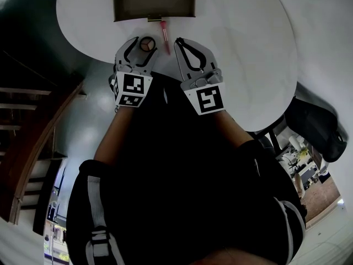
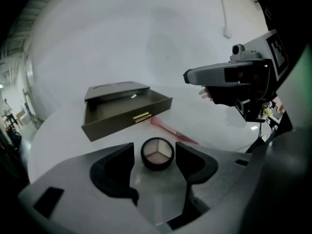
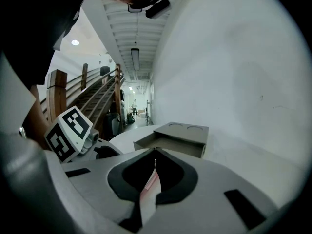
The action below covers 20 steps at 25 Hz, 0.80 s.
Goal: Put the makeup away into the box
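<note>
Two items lie on the table (image 1: pixel 242 48): round compact (image 2: pixel 157 153), ungripped between the widely spread jaws of the left hand-held gripper (image 1: pixel 142 46), apparently lined up for a pinch; pink stick (image 2: pixel 173 131) just before the box (image 2: pixel 122 123). Right hand-held gripper (image 3: pixel 155 151), jaws together, holds nothing.

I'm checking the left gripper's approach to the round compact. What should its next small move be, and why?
Probably close the left gripper on the round compact. Its jaws stand wide apart on either side of the compact, with gaps showing on both sides, so nothing is gripped yet. The compact lies flat just short of the box, whose drawer stands open.
</note>
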Tool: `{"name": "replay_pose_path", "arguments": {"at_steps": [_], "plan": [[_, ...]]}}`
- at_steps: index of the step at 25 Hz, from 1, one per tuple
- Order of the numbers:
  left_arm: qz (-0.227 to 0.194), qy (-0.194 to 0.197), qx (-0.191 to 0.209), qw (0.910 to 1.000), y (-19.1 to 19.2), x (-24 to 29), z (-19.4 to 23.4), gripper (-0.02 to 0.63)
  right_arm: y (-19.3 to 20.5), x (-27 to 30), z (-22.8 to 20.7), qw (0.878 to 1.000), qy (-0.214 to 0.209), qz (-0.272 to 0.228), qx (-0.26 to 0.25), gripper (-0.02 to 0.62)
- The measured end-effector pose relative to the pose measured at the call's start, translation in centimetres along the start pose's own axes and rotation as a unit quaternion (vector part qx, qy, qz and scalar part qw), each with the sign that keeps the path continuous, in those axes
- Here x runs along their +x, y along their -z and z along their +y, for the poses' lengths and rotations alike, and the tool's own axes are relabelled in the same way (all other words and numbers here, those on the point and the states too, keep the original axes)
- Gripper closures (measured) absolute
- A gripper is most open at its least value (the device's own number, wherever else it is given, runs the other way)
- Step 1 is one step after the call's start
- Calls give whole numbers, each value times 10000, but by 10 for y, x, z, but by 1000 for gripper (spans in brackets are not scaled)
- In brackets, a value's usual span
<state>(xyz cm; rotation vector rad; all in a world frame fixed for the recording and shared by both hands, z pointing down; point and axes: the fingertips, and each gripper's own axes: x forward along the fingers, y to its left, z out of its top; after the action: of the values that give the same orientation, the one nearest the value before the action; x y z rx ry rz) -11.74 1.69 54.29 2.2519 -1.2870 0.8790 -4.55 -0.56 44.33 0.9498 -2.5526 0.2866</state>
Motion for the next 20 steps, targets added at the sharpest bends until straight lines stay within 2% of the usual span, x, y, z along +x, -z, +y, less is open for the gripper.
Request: {"name": "replay_pose_path", "arguments": {"at_steps": [4, 7, 10, 20], "plan": [[141, 89, 65, 9998, 2, 4, -1, 341, 2, 1, 0, 10000, 11, 24, 29, 572], [210, 177, 89, 9996, 3, 5, -2, 390, 2, 2, 0, 10000, 21, 35, 27, 572], [236, 178, 116, 9995, 2, 5, -2, 391, 3, 2, -2, 10000, 38, 42, 35, 572], [-133, 66, 119, 9998, -32, -8, 7, 391, 1, 7, -8, 9999, 86, 5, 55, 572]]}}
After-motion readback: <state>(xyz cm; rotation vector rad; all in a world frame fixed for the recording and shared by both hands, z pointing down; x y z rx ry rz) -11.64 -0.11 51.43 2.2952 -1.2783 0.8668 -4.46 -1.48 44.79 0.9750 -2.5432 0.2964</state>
